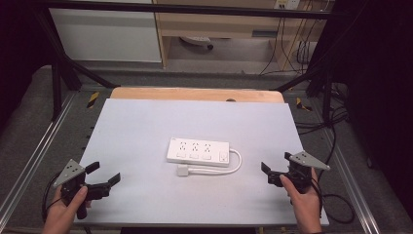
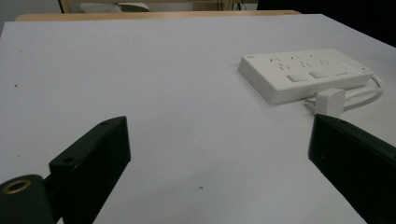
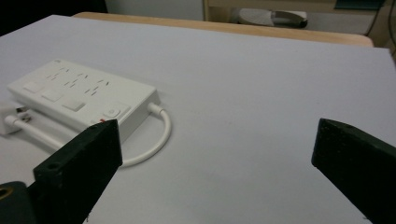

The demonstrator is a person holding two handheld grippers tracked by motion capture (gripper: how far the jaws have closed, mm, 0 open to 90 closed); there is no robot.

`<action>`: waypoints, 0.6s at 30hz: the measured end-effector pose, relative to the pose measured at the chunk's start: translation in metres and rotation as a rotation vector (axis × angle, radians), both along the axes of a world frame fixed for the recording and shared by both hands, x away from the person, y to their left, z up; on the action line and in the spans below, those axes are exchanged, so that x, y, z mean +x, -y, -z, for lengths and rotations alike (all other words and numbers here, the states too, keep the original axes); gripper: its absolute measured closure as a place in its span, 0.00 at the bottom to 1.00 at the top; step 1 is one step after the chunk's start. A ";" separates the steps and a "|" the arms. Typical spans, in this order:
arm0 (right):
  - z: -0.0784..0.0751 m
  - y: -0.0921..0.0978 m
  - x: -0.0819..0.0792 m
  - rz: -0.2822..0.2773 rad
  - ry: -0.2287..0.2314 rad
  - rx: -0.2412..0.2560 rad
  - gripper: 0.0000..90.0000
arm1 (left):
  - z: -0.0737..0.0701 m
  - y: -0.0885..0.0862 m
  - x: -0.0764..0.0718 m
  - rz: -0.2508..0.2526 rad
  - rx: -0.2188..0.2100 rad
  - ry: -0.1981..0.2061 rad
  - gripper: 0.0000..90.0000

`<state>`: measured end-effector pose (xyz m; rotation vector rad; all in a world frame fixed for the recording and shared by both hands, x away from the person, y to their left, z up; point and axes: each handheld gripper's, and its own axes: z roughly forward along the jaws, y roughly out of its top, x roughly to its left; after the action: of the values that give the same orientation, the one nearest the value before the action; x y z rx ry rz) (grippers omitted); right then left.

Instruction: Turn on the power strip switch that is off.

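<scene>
- Left hand-held gripper: held in the person's left hand at the near left of the table, well apart from the power strip. Jaws spread wide, nothing between them; they point toward the power strip's side of the table. A grey three-cornered plate sits on top.
- Right hand-held gripper: held in the person's right hand at the near right of the table, nearer to the power strip than the left one but not touching it. Jaws spread wide, holding nothing; grey plate on top, cable trailing off the table's right edge.
- Power strip: white, flat on the table near its middle, between the two hand-held grippers and a little farther from the person. Three socket groups along the top face, each with a square switch below; one more button at its right end.
- Cord: white, leaves the power strip's right end, loops round toward the person and runs back leftward just beside the strip's near edge.
- Plug: white, at the cord's end, lying just in front of the power strip's near edge.
- Table: pale grey top, wooden strip along the far edge behind the power strip.
</scene>
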<state>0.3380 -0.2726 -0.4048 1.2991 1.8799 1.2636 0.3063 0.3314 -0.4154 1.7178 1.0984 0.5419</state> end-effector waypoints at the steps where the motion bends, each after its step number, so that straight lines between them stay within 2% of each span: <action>1: -0.002 -0.001 0.000 0.013 0.006 -0.002 0.04 | 0.000 0.000 0.000 0.000 -0.002 0.000 0.06; 3: -0.003 -0.002 0.001 0.008 0.010 0.002 0.04 | 0.000 -0.001 0.000 0.002 0.000 -0.001 0.06; 4: -0.005 -0.005 0.002 -0.024 0.007 0.017 0.04 | 0.000 -0.001 0.000 0.001 -0.001 0.000 0.06; 6: -0.006 -0.006 0.003 -0.030 0.007 0.016 0.04 | 0.000 -0.001 0.000 -0.002 -0.001 0.002 0.06; 11: -0.014 -0.022 0.009 -0.076 0.010 0.040 0.04 | 0.001 -0.001 0.000 0.005 -0.002 -0.006 0.06; 18: -0.019 -0.036 0.015 -0.110 0.010 0.028 0.04 | 0.001 0.000 -0.002 0.005 0.005 0.000 0.06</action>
<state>0.3530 -0.2362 -0.3856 1.2149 1.9566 1.3542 0.3046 0.3316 -0.4161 1.7244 1.0940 0.5420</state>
